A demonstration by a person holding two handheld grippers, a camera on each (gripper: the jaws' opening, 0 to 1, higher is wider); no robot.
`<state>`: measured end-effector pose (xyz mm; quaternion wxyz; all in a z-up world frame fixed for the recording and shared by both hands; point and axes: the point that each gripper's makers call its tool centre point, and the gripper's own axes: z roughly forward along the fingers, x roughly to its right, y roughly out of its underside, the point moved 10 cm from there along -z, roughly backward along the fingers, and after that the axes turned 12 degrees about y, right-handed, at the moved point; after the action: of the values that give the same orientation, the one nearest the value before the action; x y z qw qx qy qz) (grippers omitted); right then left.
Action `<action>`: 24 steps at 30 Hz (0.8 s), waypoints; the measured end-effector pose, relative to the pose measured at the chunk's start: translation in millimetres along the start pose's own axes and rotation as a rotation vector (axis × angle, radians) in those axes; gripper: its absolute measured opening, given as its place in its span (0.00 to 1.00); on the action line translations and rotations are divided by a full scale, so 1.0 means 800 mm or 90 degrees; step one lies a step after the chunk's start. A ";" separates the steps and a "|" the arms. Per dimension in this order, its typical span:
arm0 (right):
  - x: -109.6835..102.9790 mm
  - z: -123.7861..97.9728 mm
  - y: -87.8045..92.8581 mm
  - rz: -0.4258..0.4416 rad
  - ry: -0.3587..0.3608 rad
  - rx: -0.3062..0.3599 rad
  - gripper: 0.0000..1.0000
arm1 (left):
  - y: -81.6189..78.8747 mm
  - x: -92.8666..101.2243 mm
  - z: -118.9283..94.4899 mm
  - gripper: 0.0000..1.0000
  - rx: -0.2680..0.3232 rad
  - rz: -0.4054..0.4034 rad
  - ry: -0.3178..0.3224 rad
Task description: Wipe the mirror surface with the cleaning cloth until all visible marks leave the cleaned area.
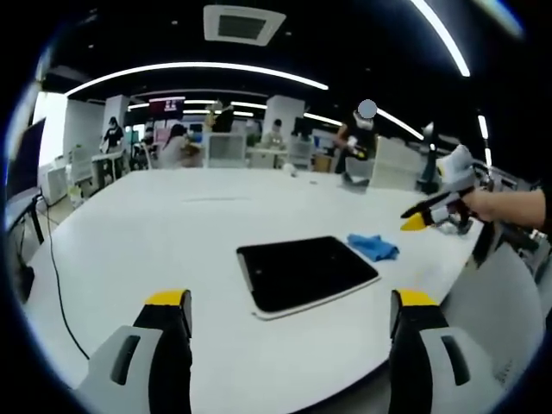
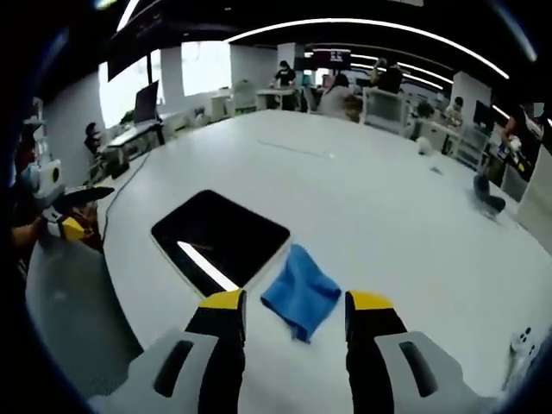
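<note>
Blue cleaning cloth point(image 2: 301, 296) lies beside the mirror point(image 2: 219, 236); both claws spread, no writing legible.

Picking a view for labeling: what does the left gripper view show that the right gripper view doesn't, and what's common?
Left gripper view alone: the right gripper coming in from the right, held by a hand, and a square ceiling vent.

Right gripper view alone: the left gripper at the left edge, and a bright light streak reflected on the mirror.

Both: the white table, the dark mirror lying flat, the blue cleaning cloth touching it, and each view's own open fingers.
</note>
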<state>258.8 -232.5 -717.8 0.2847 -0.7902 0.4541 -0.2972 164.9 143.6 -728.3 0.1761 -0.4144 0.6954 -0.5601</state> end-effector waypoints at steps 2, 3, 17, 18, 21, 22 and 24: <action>-0.006 0.005 0.002 -0.011 -0.003 -0.009 0.41 | 0.000 0.000 0.000 0.96 0.000 0.003 -0.003; -0.008 0.009 0.002 -0.017 0.001 -0.014 0.41 | -0.001 -0.001 -0.001 0.96 0.004 0.006 -0.008; -0.029 0.048 -0.009 -0.068 -0.017 -0.024 0.30 | -0.001 -0.003 -0.002 0.93 0.002 0.002 -0.018; -0.028 0.051 -0.008 -0.077 -0.016 -0.032 0.29 | -0.001 -0.003 -0.001 0.93 0.001 0.002 -0.018; -0.025 0.059 -0.006 -0.087 -0.013 -0.037 0.26 | 0.000 -0.002 -0.002 0.94 0.001 0.002 -0.019; -0.024 0.061 -0.005 -0.086 -0.011 -0.039 0.25 | 0.000 -0.003 -0.002 0.95 0.002 0.000 -0.020; -0.022 0.067 -0.002 -0.089 -0.004 -0.044 0.21 | -0.001 -0.003 -0.002 0.95 0.008 0.000 -0.019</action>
<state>292.1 -206.6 -755.6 0.2375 -0.8301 0.4068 -0.2984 165.5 146.0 -727.6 0.1893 -0.4213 0.6892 -0.5583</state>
